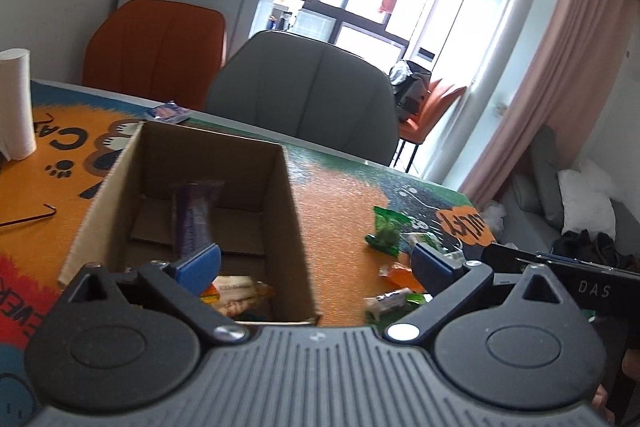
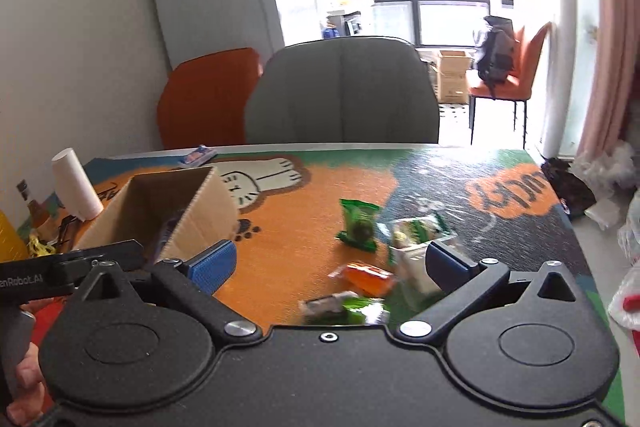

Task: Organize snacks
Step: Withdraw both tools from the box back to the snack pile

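An open cardboard box (image 1: pixel 280 195) stands on the table; it also shows in the right wrist view (image 2: pixel 200 211). Inside it a purple snack bar (image 1: pixel 194 215) stands blurred, with an orange-and-white packet (image 1: pixel 236 291) at the bottom. My left gripper (image 1: pixel 316 263) is open over the box's right wall, holding nothing. Loose snacks lie right of the box: a green packet (image 2: pixel 358 225), a green-and-white packet (image 2: pixel 418 231), an orange packet (image 2: pixel 366 277) and a small bar (image 2: pixel 340 305). My right gripper (image 2: pixel 330 265) is open above these snacks, empty.
A white paper roll (image 1: pixel 14 107) stands at the table's left; a blue packet (image 1: pixel 168 113) lies at the far edge. Grey (image 1: pixel 304 95) and orange (image 1: pixel 156 47) chairs stand behind the table. The table's right edge drops to a cluttered floor.
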`<state>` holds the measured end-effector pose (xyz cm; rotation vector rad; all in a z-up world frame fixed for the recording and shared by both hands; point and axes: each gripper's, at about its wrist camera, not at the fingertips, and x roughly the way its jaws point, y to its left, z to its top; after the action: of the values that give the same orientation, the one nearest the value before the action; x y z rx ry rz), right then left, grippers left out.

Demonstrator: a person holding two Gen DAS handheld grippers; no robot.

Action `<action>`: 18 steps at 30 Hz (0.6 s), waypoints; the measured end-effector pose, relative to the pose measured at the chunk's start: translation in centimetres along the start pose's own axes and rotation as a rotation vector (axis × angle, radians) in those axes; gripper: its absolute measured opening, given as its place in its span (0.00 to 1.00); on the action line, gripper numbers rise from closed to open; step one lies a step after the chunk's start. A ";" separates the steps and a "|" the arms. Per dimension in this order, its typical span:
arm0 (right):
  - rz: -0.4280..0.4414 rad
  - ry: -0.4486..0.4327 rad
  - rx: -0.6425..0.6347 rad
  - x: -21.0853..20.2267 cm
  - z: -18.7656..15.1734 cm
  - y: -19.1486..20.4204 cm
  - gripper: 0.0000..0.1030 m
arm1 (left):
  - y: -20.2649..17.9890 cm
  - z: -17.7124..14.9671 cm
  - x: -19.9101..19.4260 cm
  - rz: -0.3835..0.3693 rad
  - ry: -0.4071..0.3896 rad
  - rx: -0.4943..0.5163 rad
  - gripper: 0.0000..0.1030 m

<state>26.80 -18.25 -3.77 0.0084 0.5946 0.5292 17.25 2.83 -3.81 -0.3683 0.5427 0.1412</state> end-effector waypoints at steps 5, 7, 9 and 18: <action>-0.022 0.001 0.035 -0.4 -0.6 -2.1 1.00 | -1.9 -0.4 0.7 -0.023 0.018 0.027 0.98; -0.027 0.002 0.044 -0.4 -0.8 -2.8 1.00 | -2.6 -0.6 1.0 -0.024 0.022 0.037 0.98; -0.032 0.005 0.053 -0.4 -1.1 -3.5 1.00 | -3.0 -0.8 1.2 -0.024 0.022 0.047 0.98; -0.056 0.013 0.081 -0.2 -1.8 -5.8 1.00 | -5.4 -1.6 2.4 -0.050 0.033 0.090 0.97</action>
<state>28.40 -23.60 -6.07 0.0646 0.6270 0.4513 19.78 -2.71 -4.72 -0.2972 0.5702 0.0621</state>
